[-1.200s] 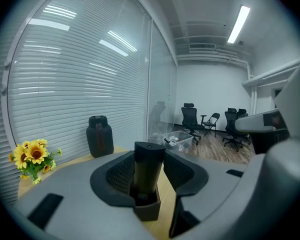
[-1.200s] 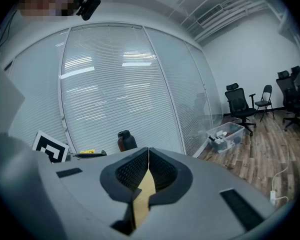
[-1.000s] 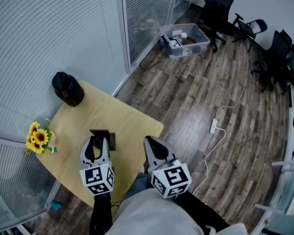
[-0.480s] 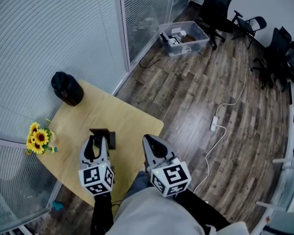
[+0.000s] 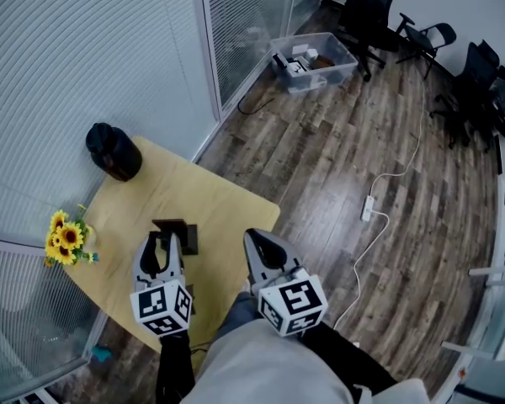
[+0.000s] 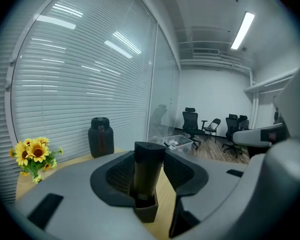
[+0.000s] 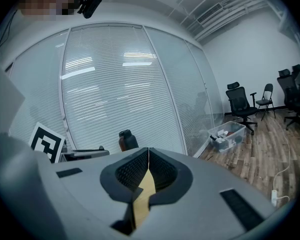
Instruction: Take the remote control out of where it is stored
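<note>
Upright remote control between left gripper's spread jaws; right gripper's jaws together.

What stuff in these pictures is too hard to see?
- Remote buttons: in the left gripper view the remote is all dark, and its bottom end sits down inside the holder.
- Things in the clear box: in the head view they are far away and too small to name.
- Near side of the table: in the head view it is covered by the left gripper and the person's clothing.
</note>
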The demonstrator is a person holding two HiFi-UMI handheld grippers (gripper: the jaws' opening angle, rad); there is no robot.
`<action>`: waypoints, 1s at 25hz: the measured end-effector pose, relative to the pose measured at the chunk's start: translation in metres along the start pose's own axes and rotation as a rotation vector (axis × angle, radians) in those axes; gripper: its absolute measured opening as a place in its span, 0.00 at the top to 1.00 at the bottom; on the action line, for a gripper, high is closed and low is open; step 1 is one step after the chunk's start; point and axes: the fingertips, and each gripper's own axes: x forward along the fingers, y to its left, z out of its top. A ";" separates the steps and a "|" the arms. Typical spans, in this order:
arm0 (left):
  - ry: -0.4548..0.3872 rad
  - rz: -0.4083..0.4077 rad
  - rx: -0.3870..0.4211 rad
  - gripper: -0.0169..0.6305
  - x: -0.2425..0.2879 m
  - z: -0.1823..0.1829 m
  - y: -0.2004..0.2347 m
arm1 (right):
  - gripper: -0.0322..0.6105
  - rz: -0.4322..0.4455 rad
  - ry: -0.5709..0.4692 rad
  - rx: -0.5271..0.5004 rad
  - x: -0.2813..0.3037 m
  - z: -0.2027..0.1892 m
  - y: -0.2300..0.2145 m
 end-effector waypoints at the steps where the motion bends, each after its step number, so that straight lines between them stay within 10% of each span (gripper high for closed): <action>1: -0.002 0.001 -0.001 0.69 -0.001 0.002 0.000 | 0.94 0.000 0.001 0.000 -0.001 0.000 0.000; 25: -0.044 0.008 -0.027 0.69 -0.012 0.015 0.002 | 0.94 0.008 -0.004 -0.010 -0.006 -0.002 0.001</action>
